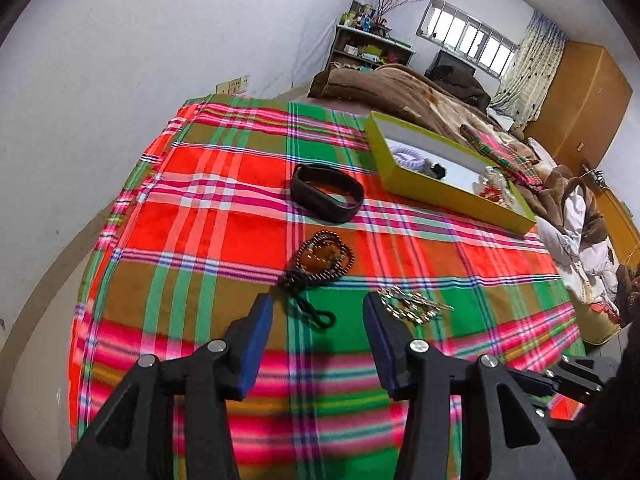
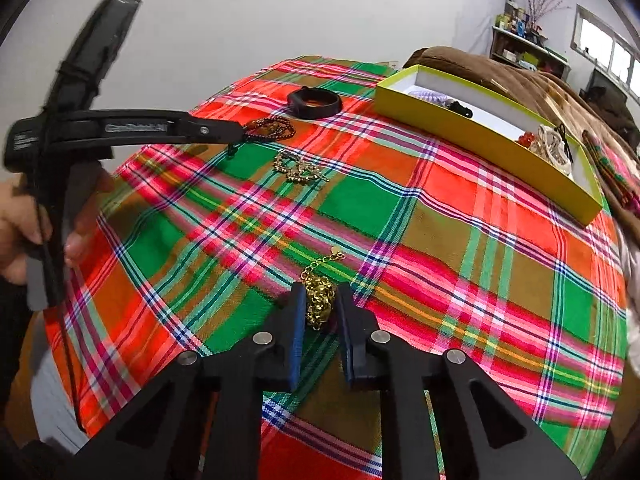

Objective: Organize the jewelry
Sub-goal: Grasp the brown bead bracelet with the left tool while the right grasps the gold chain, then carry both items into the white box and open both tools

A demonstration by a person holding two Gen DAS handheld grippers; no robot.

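Observation:
My left gripper (image 1: 318,304) is open and hovers just short of a dark beaded bracelet (image 1: 320,258) with a black cord. A gold chain piece (image 1: 412,304) lies by its right finger. A black band (image 1: 327,192) lies farther off. My right gripper (image 2: 318,298) is shut on a bunched gold chain (image 2: 319,298), whose clasp end trails onto the plaid cloth. The yellow-green box (image 2: 480,136) at the back right holds a lilac coil, a black item, red beads and a pale bracelet. The left gripper (image 2: 236,134) reaches in from the left in the right wrist view.
The plaid cloth (image 1: 224,216) covers the bed, with a white wall close on the left. A brown blanket (image 1: 400,84) and piled bedding lie behind and right of the box. A folded plaid cloth (image 1: 500,148) sits past the box.

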